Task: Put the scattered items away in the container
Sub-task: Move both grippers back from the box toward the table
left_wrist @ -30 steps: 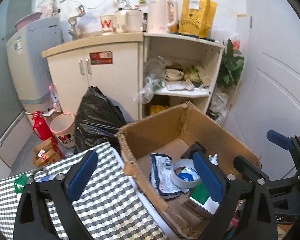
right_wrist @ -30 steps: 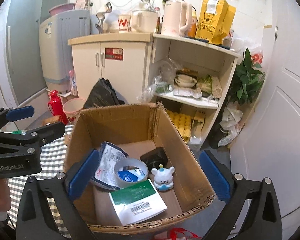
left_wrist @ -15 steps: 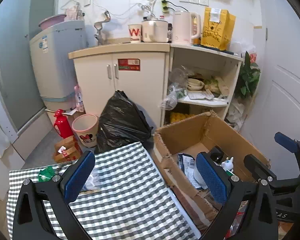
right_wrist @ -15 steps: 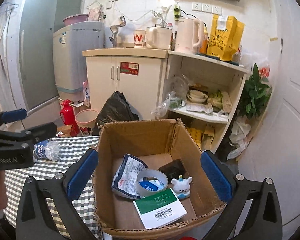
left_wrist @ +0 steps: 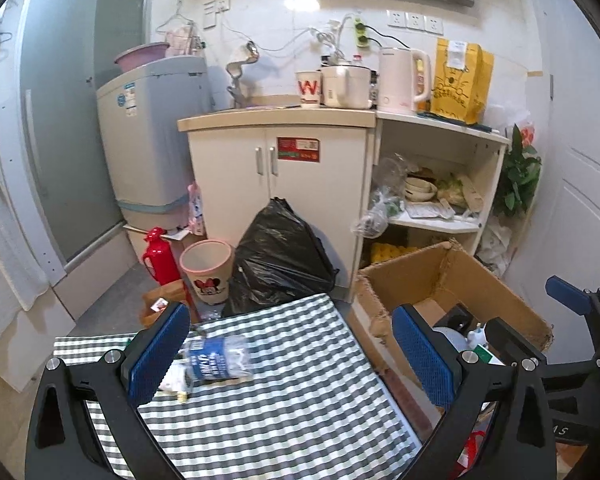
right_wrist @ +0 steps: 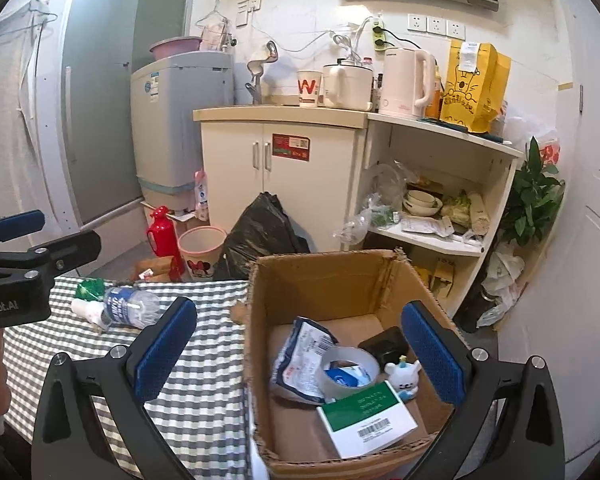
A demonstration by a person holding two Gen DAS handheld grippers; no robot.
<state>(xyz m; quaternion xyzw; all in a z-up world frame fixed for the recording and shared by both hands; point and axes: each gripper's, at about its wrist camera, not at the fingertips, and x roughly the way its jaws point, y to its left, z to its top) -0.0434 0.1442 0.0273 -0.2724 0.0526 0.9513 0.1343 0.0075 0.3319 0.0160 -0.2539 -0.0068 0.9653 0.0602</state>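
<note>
Two grippers hang wide open and empty: the left gripper over the checked tablecloth, where a plastic bottle lies on its side, and the right gripper above the cardboard box holding a tape roll.

Black tools, blue ribbed pads
</note>
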